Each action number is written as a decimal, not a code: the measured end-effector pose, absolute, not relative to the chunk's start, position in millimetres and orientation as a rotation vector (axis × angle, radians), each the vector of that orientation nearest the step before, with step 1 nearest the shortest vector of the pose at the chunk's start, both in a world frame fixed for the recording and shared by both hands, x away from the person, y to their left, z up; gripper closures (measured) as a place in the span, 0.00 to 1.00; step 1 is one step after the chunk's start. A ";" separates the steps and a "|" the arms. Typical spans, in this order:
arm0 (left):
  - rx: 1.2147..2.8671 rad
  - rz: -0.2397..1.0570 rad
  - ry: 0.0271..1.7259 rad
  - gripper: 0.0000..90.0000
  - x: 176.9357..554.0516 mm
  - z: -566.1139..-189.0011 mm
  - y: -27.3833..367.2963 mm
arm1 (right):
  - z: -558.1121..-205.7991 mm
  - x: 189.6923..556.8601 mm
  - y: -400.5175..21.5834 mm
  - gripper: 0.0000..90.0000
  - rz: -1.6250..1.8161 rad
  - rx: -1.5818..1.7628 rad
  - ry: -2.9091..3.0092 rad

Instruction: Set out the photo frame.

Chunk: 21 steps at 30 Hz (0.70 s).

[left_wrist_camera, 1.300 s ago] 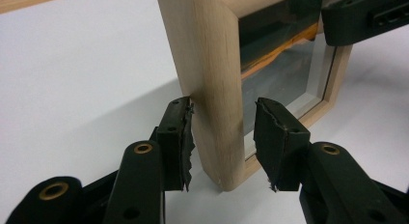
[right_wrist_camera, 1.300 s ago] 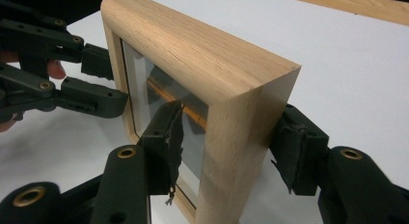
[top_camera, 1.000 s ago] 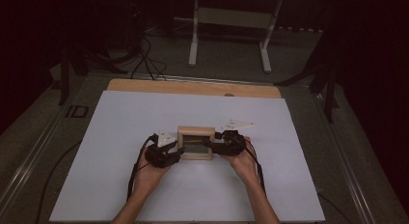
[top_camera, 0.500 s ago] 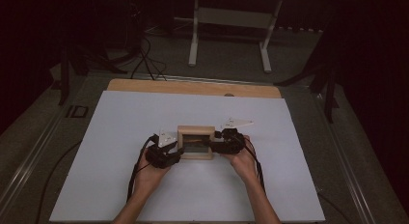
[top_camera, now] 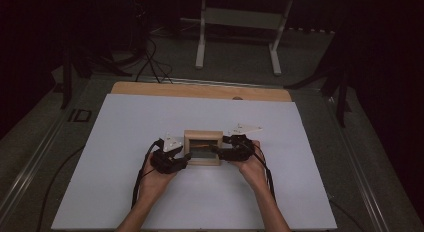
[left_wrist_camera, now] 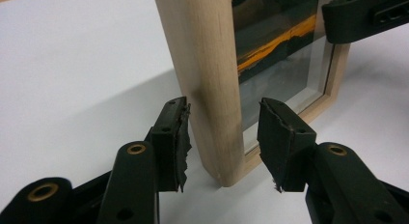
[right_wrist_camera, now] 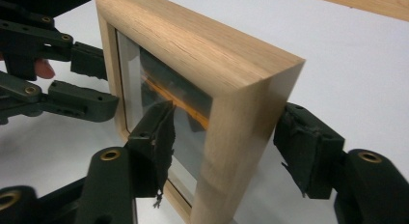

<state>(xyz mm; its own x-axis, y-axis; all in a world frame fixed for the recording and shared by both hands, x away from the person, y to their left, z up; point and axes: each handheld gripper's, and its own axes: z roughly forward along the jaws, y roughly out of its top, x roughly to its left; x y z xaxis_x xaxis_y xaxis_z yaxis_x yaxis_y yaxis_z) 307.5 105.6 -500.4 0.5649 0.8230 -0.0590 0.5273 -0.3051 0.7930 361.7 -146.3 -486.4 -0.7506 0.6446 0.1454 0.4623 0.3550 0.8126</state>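
Straddling both side rails of the wooden picture frame (top_camera: 202, 147), you have the tongs around it but not clamped. It stands upright near the middle of the white table (top_camera: 125, 122), glass side toward you, between your two hands.

Left gripper (left_wrist_camera: 224, 137): jaws spread, one pad on each side of the frame's left rail, visible gap on both sides, so open and not touching. In the high view the left gripper (top_camera: 172, 159) sits just beside the frame's left edge.

Right gripper (right_wrist_camera: 226, 142): jaws also spread around the right rail. The outer pad looks close to the wood, maybe touching, while the inner pad sits in front of the glass with a gap. Call it open, not gripping. High view has it (top_camera: 227, 151) at the frame's right edge.

Handling, judged from looks: solid light wood, stiff, probably light to moderate in weight. The rounded, smooth rail edges could slip under the pads. The glass pane (left_wrist_camera: 279, 55) over the dark print with the orange streak is the fragile part, so keep pads off it.

Take hold on the wood only, mid-height of each rail, front and back faces. The inner pads sit near the glass, so shift them outward before closing. Both pads look torn and ragged, so expect uneven grip. Squeeze both sides evenly or the frame may tip or twist.
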 end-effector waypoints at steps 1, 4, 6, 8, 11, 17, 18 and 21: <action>1.984 0.462 1.083 0.60 307.4 -500.2 106.3 | -486.3 361.3 -147.0 0.42 1.351 1.007 2.409; 1.981 0.467 1.081 0.59 307.1 -499.4 108.3 | -485.4 359.8 -149.6 0.38 1.351 1.021 2.394; 1.974 0.469 1.081 0.59 306.1 -498.6 109.4 | -484.3 358.7 -152.4 0.37 1.361 1.030 2.380; 1.974 0.471 1.079 0.59 305.7 -498.0 110.1 | -483.5 357.7 -153.5 0.36 1.366 1.034 2.378; 1.963 0.475 1.079 0.59 304.2 -495.6 114.0 | -480.3 354.0 -157.3 0.35 1.360 1.025 2.376; 1.949 0.479 1.082 0.59 301.9 -492.5 118.8 | -476.6 346.2 -163.6 0.35 1.355 0.999 2.374; 1.950 0.480 1.083 0.59 301.5 -492.1 119.8 | -476.4 345.0 -165.2 0.35 1.352 0.994 2.377; 1.950 0.480 1.082 0.59 300.5 -490.7 123.1 | -475.9 341.5 -170.9 0.35 1.343 0.987 2.378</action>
